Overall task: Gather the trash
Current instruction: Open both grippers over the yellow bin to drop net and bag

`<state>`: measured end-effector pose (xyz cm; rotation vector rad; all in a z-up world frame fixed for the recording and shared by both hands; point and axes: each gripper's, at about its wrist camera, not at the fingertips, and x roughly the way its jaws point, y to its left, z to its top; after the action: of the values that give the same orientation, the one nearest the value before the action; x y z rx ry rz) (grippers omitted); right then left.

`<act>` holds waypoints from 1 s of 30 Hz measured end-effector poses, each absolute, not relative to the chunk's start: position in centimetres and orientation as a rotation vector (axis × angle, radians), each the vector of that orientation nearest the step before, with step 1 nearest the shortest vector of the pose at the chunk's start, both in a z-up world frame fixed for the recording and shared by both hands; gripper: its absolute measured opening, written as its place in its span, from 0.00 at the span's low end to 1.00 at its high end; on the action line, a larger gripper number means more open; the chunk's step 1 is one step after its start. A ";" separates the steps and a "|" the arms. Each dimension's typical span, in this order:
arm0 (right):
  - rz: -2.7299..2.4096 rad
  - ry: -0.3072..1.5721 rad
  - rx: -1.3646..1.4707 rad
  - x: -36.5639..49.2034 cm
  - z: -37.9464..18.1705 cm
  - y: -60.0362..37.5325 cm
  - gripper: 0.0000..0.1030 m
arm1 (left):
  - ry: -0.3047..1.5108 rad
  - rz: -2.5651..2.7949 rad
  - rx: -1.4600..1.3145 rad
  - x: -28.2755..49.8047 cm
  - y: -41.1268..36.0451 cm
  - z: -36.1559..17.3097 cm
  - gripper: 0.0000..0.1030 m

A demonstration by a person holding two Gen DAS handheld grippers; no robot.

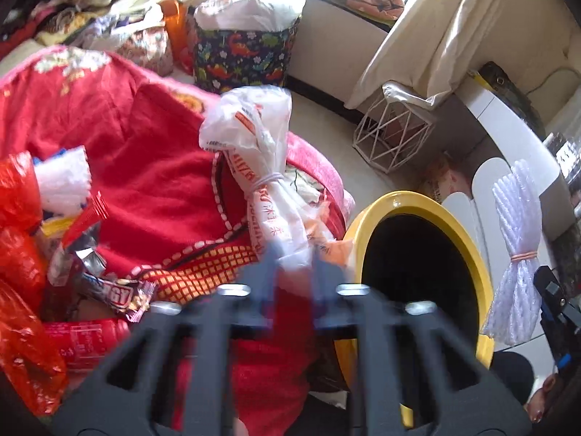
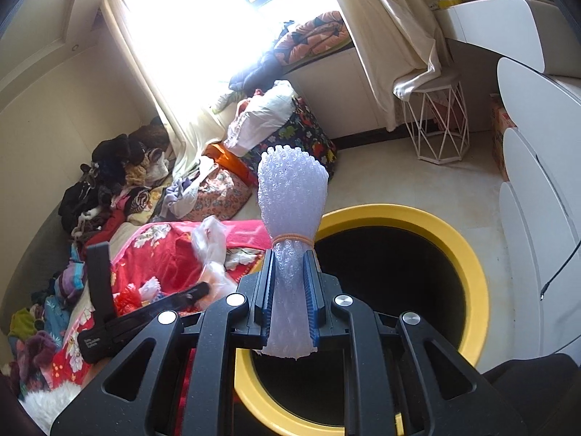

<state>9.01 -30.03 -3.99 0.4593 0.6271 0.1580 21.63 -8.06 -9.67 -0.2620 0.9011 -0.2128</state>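
Observation:
My left gripper (image 1: 295,254) is shut on a knotted clear plastic bag (image 1: 254,138) with orange print, held over the red blanket (image 1: 145,167) beside the yellow-rimmed bin (image 1: 468,254). My right gripper (image 2: 290,265) is shut on a white foam-net bundle (image 2: 292,189) tied with an orange rubber band, held above the yellow-rimmed bin (image 2: 468,254). The bundle also shows in the left wrist view (image 1: 517,239), and the bag shows in the right wrist view (image 2: 212,250). More trash lies at the left: red plastic bags (image 1: 21,254), snack wrappers (image 1: 116,290), a white foam piece (image 1: 63,181).
A dinosaur-print storage bin (image 1: 243,58) stuffed with bags stands on the floor behind. A white wire stool (image 1: 392,134) stands by the curtain (image 1: 435,36). White furniture (image 2: 537,181) is at the right. Clothes are piled along the wall (image 2: 109,174).

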 end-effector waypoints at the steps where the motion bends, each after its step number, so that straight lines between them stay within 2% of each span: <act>1: 0.153 0.639 0.457 9.0 -4.1 -30.0 0.15 | 0.890 -0.216 -0.266 21.4 -8.1 -9.4 0.07; 10: 0.108 0.732 0.476 9.7 -5.9 -31.3 0.16 | 0.750 -0.362 -0.239 18.5 -11.0 -4.4 0.06; 17: 0.059 0.732 0.492 9.5 -6.0 -32.4 0.18 | 0.767 -0.461 -0.084 17.3 -15.8 -4.7 0.06; 20: 0.031 0.736 0.523 9.3 -6.4 -33.6 0.25 | 0.803 -0.498 -0.041 17.2 -16.9 -5.8 0.06; 23: 0.010 0.735 0.555 9.3 -6.6 -34.5 0.39 | 0.844 -0.511 -0.030 17.3 -17.5 -6.9 0.08; 24: 0.003 0.732 0.563 9.3 -6.6 -34.6 0.40 | 0.858 -0.519 -0.033 17.3 -17.6 -7.3 0.11; 25: 0.002 0.730 0.567 9.4 -6.5 -34.8 0.40 | 0.867 -0.521 -0.035 17.2 -17.7 -7.5 0.20; 26: 0.003 0.729 0.565 9.4 -6.5 -34.7 0.40 | 0.870 -0.521 -0.037 17.1 -17.6 -7.6 0.25; 27: 0.003 0.729 0.560 9.4 -6.5 -34.6 0.41 | 0.868 -0.519 -0.038 16.9 -17.5 -7.6 0.37; 28: 0.005 0.728 0.554 9.4 -6.5 -34.4 0.42 | 0.865 -0.515 -0.041 16.8 -17.4 -7.6 0.42; 30: 0.004 0.725 0.545 9.4 -6.4 -34.1 0.48 | 0.856 -0.508 -0.059 16.4 -17.1 -7.4 0.55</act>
<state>9.44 -34.14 -6.40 0.5450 0.7247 0.0045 16.36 -17.06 -7.35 -0.0594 0.8557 -0.5082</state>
